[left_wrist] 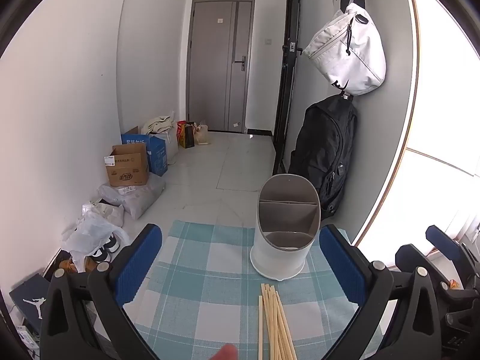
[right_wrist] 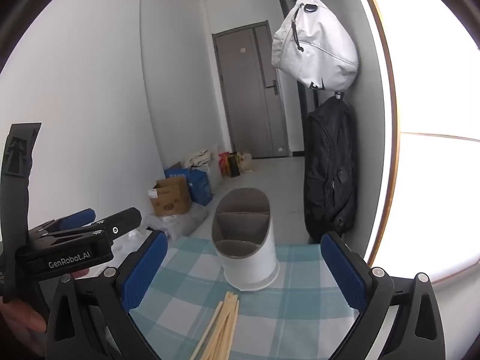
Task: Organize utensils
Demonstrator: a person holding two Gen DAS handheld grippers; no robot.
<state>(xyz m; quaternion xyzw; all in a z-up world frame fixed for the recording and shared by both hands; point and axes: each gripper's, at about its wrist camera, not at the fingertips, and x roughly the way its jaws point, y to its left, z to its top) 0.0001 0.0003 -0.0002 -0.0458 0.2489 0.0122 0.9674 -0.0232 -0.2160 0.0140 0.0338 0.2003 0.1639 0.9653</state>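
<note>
A white utensil holder [left_wrist: 280,241] [right_wrist: 247,247] with grey inner compartments stands upright on the blue-and-white checked cloth [left_wrist: 192,273] [right_wrist: 297,309]. A bundle of several light wooden chopsticks [left_wrist: 274,321] [right_wrist: 220,327] lies flat on the cloth just in front of it. My left gripper [left_wrist: 240,264] hovers open above the cloth, chopsticks and holder between its blue pads, touching neither. My right gripper [right_wrist: 243,270] is open too, framing the same holder and chopsticks. In the right wrist view the left gripper [right_wrist: 99,222] shows from the side at far left; in the left wrist view the right gripper's fingers [left_wrist: 444,241] show at far right.
The table's far edge drops to a tiled floor. Cardboard boxes [left_wrist: 129,165] and plastic bags [left_wrist: 90,234] line the left wall. A black backpack [left_wrist: 325,156] and a white bag [left_wrist: 348,51] hang on the right wall by a bright window. A fingertip [left_wrist: 226,354] shows at the bottom edge.
</note>
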